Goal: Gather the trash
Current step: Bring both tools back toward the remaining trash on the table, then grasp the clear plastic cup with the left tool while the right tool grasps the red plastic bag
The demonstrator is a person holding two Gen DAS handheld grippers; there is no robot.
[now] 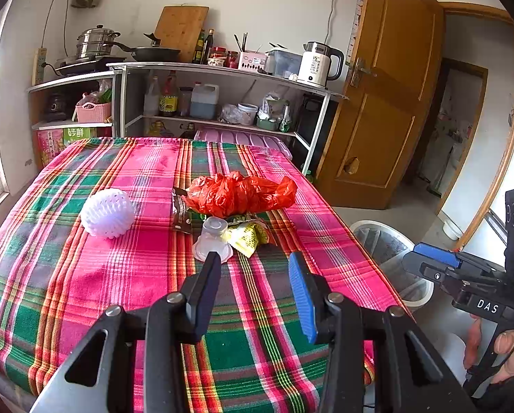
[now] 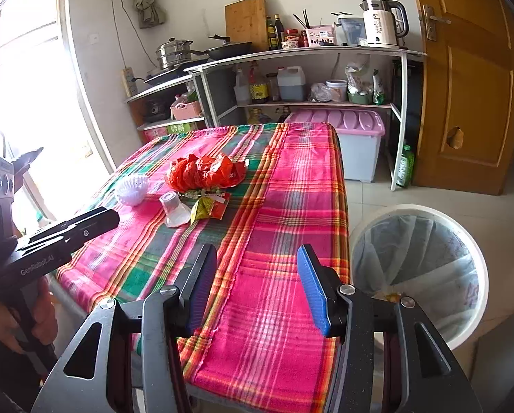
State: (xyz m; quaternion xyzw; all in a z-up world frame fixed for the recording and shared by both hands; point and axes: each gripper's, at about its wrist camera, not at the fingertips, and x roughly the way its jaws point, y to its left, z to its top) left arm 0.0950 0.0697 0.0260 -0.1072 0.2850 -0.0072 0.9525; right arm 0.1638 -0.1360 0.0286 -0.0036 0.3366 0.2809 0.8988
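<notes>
The table is wearing a woven plaid cloth in pink, green and orange stripes, and the trash is lying in a cluster near its middle. Taking the crumpled red plastic bag as the landmark: this thin, glossy, wrinkled film is sitting at the far side of the cluster. A dark brown foil wrapper, flat and creased, is lying just beside the bag's window-side end. A clear plastic cup, inverted with its wide flanged rim on the cloth, is standing just in front of the bag on the near side. A yellow printed wrapper, folded and crinkled, is touching the cup and lying partly under the bag's near edge. A white foam net sleeve, rounded and open-meshed, is resting apart from the bag, toward the window. A round white trash bin, lined with a translucent film bag, is standing on the tiled floor off the door-side table edge, well apart from the red bag. The left gripper is hovering over the near part of the cloth, its jaws released with a wide gap, one black finger tip lining up with the cup's rim and nothing between the ribbed blue pads. The right gripper is hanging over the table's near corner beside the bin, its jaws likewise spread apart and holding nothing.
</notes>
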